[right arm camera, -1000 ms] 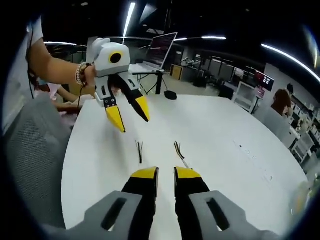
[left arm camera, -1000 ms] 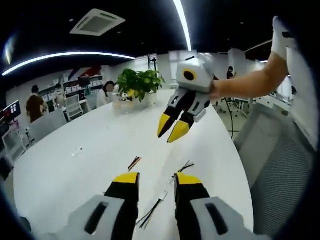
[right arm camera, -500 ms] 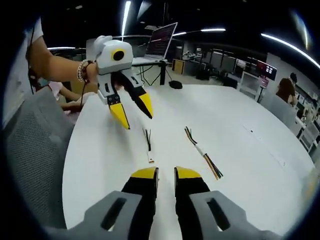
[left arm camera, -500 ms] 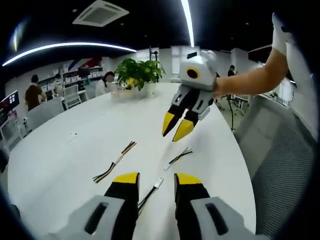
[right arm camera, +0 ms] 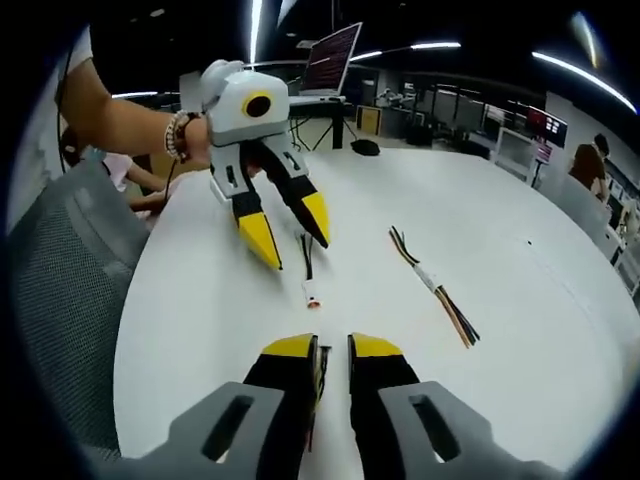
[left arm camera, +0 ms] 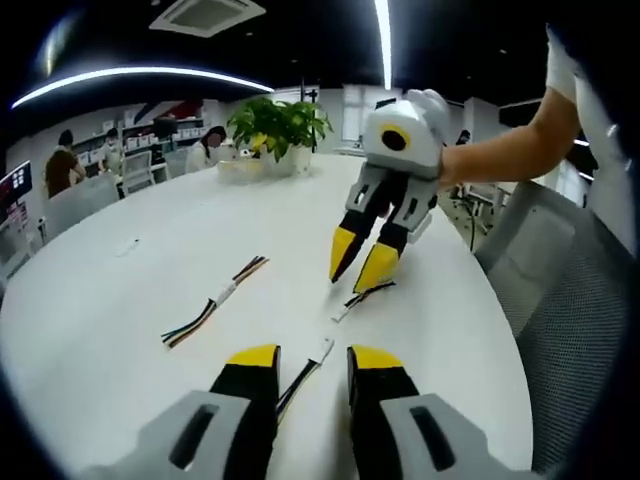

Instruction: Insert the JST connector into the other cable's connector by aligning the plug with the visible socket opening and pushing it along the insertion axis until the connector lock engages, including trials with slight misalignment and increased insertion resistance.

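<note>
Three short cables lie on the white table (left arm camera: 120, 300). One with a white connector (left arm camera: 322, 348) and dark wires lies just ahead of my left gripper (left arm camera: 312, 357), which is open and holds nothing. In the right gripper view that connector (right arm camera: 312, 297) rests below the left gripper (right arm camera: 290, 232), whose yellow tips are spread. A second thin cable (left arm camera: 360, 298) lies under the right gripper (left arm camera: 360, 268). Its wire (right arm camera: 319, 365) shows between the narrowly parted jaws of my right gripper (right arm camera: 333, 347), not clamped. The third cable, a multicoloured one (left arm camera: 215, 302) (right arm camera: 432, 282), lies off to the side.
A potted plant (left arm camera: 278, 128) stands at the table's far end. Grey mesh chairs (left arm camera: 570, 300) (right arm camera: 60, 270) flank the near edge of the table (right arm camera: 200, 330). A laptop (right arm camera: 330, 60) on a stand and seated people (left arm camera: 60, 180) are farther back.
Both grippers have come lower and closer to the table. The right gripper's tips now hover just above the thin cable, and the white connector sits nearer the left jaws.
</note>
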`<action>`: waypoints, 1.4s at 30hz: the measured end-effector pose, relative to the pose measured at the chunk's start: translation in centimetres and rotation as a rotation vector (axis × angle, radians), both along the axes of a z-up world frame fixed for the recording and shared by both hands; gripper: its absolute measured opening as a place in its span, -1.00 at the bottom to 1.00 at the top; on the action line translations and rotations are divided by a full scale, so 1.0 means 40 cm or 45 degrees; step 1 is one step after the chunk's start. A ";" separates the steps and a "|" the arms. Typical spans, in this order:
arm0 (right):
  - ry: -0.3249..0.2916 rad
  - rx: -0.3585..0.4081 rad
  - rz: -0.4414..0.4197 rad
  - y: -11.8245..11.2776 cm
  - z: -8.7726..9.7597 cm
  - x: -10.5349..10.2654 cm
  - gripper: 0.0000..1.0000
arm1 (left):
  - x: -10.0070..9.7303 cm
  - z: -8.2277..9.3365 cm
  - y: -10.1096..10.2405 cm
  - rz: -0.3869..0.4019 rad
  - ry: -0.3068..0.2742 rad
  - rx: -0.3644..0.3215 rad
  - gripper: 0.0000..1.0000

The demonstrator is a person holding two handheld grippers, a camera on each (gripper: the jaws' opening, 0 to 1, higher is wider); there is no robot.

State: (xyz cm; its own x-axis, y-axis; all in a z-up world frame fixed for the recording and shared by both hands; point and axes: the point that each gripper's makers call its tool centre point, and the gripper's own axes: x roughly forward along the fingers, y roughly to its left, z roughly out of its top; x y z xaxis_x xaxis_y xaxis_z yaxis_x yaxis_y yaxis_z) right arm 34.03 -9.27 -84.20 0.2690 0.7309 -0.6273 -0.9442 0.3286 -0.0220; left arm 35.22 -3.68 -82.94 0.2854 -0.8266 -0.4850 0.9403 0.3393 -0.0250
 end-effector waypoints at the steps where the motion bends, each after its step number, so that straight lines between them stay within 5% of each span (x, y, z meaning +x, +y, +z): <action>1: 0.006 -0.006 0.008 0.001 -0.009 -0.002 -0.81 | 0.002 -0.003 0.000 -0.001 0.001 0.000 -0.58; 13: 0.002 -0.035 0.045 0.004 -0.045 -0.003 -0.83 | -0.006 -0.044 -0.018 -0.069 0.003 0.026 -0.60; 34: -0.017 -0.036 0.090 0.013 -0.045 -0.009 -0.91 | -0.019 -0.057 -0.024 -0.083 -0.026 -0.004 -0.98; 42: -0.027 -0.037 0.133 0.019 -0.027 -0.012 -0.92 | -0.022 -0.056 -0.025 -0.090 -0.036 0.011 -0.99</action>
State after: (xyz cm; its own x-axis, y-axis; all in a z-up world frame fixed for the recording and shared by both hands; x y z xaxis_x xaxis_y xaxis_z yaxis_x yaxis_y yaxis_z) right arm 33.54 -8.52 -85.27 0.2061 0.7373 -0.6433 -0.9724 0.2276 -0.0506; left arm 34.35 -4.69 -85.18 0.2397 -0.8409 -0.4852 0.9624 0.2718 0.0043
